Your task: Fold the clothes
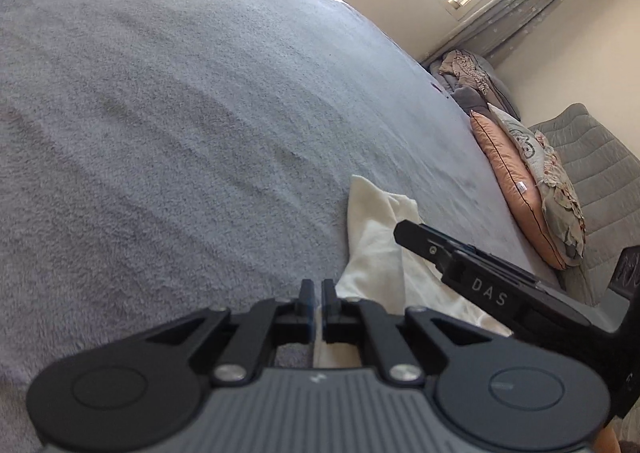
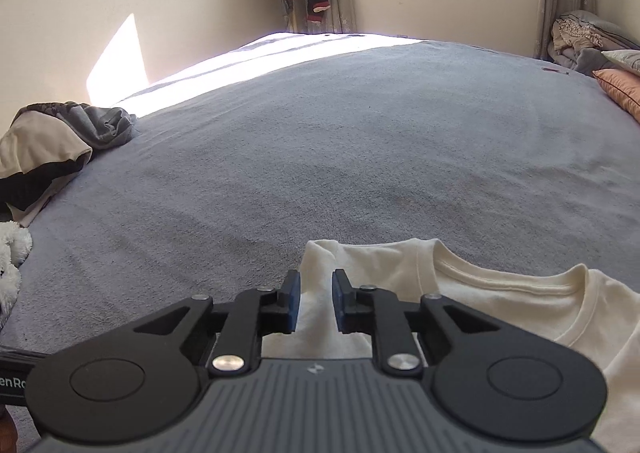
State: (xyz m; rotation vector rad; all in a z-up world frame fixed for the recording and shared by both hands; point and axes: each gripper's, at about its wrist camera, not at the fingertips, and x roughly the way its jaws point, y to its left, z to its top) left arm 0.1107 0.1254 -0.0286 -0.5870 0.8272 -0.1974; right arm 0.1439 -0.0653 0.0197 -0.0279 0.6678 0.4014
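Clothes heap (image 2: 52, 145) and pillows (image 1: 516, 189) flank the bed (image 2: 320, 141).

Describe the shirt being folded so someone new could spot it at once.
Start from the big grey bed cover; the shirt lies at its near edge, right under the grippers. It is the cream T-shirt with a ribbed round collar, spread flat, unlike the crumpled grey and dark clothes pile at the far left.

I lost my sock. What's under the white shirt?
Under the shirt only the grey blanket shows around its edges. Anything beneath the cloth itself is covered, so I can't tell.
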